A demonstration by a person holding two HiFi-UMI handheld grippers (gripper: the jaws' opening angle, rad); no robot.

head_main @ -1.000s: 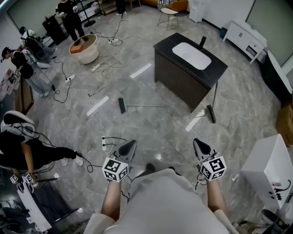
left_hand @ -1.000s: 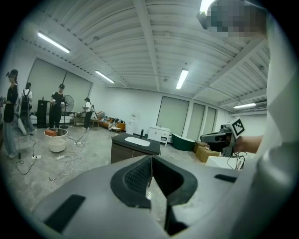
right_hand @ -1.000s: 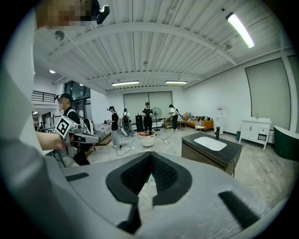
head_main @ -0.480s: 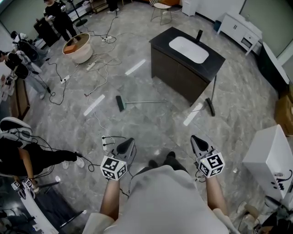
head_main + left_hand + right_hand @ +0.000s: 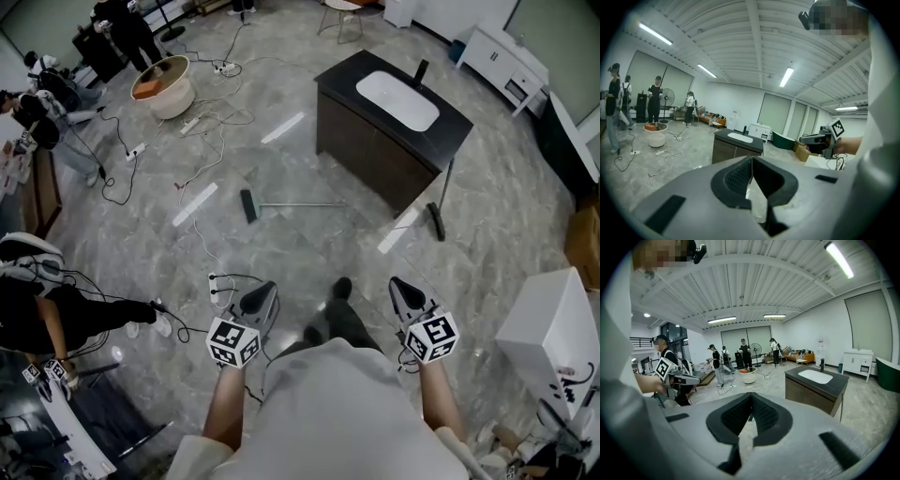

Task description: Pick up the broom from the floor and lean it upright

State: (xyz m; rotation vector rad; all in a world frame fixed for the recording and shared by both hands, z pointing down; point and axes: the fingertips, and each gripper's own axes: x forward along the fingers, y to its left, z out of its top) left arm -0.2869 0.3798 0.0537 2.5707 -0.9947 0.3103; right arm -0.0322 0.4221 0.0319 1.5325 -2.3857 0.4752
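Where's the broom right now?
In the head view, the broom lies flat on the floor mid-frame, just left of the sink cabinet, brush end pointing left.

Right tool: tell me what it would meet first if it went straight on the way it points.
Probably the grey marble floor: the right tool aims slightly downward, left of the dark sink cabinet. The long-handled broom lies ahead, but whether it is in line is unclear.

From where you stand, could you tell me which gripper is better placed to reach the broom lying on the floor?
Probably the left: in the head view the left gripper sits nearly below the broom; the right gripper is off to its side. Both are shut and empty.
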